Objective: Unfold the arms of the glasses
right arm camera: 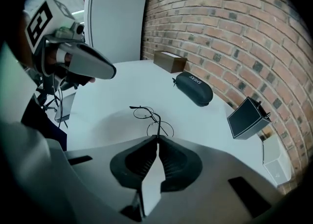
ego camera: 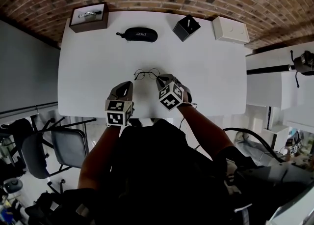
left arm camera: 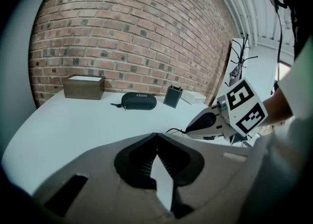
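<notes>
Thin wire-framed round glasses (ego camera: 147, 74) lie just past both grippers on the white table (ego camera: 211, 81). My right gripper (ego camera: 162, 78) is at their right end. In the right gripper view its jaws meet, and one thin arm of the glasses (right arm camera: 146, 116) runs straight into the tips of the right gripper (right arm camera: 157, 138). The lenses hang beyond the tips, over their shadow. My left gripper (ego camera: 127, 84) sits to the left of the glasses, apart from them. In its own view the left gripper (left arm camera: 156, 135) is shut on nothing, and the right gripper's fingers (left arm camera: 208, 122) show ahead on the right.
At the table's far side stand a brown box (ego camera: 89, 17), a black glasses case (ego camera: 141, 34), a small black box (ego camera: 186, 27) and a white box (ego camera: 230, 29). A brick wall rises behind. Chairs (ego camera: 54, 150) stand on the floor at the lower left.
</notes>
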Demonstrator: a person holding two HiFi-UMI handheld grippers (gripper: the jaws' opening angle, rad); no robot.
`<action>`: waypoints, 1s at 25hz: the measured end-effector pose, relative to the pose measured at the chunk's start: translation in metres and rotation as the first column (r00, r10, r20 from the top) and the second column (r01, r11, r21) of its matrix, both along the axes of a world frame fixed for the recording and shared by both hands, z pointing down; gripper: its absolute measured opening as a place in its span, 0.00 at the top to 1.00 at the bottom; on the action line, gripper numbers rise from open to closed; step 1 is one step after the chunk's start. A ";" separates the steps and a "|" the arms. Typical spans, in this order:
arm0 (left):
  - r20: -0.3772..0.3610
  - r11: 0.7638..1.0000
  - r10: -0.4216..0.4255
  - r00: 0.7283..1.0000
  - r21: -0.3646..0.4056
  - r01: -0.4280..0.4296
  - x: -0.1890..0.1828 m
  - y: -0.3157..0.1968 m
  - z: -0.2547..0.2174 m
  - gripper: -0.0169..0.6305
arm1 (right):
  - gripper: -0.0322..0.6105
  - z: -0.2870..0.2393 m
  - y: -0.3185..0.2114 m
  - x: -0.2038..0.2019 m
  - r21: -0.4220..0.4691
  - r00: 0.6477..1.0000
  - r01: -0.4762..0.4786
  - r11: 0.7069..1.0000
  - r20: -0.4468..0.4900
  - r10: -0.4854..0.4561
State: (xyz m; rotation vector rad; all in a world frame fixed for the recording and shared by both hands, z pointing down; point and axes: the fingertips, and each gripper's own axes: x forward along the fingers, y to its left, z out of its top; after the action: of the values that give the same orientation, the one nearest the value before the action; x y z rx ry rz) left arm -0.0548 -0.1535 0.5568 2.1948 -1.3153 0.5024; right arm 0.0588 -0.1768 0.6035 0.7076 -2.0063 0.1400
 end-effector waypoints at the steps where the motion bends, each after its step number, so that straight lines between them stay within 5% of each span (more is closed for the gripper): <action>1: 0.002 1.000 0.005 1.000 0.002 -0.005 0.000 0.001 0.000 0.96 | 0.92 -0.001 0.000 0.000 -0.006 1.000 -0.009 1.000 0.009 0.009; 17: -0.006 1.000 0.019 1.000 0.005 -0.019 0.003 0.001 -0.002 0.96 | 0.92 0.037 0.008 0.012 -0.046 0.998 -0.060 0.997 0.001 0.060; 25: -0.006 1.000 0.001 1.000 -0.004 -0.001 -0.004 0.003 0.002 0.96 | 0.91 0.016 0.014 0.003 -0.035 0.995 -0.065 0.997 0.078 0.068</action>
State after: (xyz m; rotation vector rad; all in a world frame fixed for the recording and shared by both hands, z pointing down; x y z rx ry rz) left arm -0.0584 -0.1510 0.5586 2.1917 -1.3093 0.4982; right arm 0.0615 -0.1632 0.6196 0.7585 -2.0523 0.2431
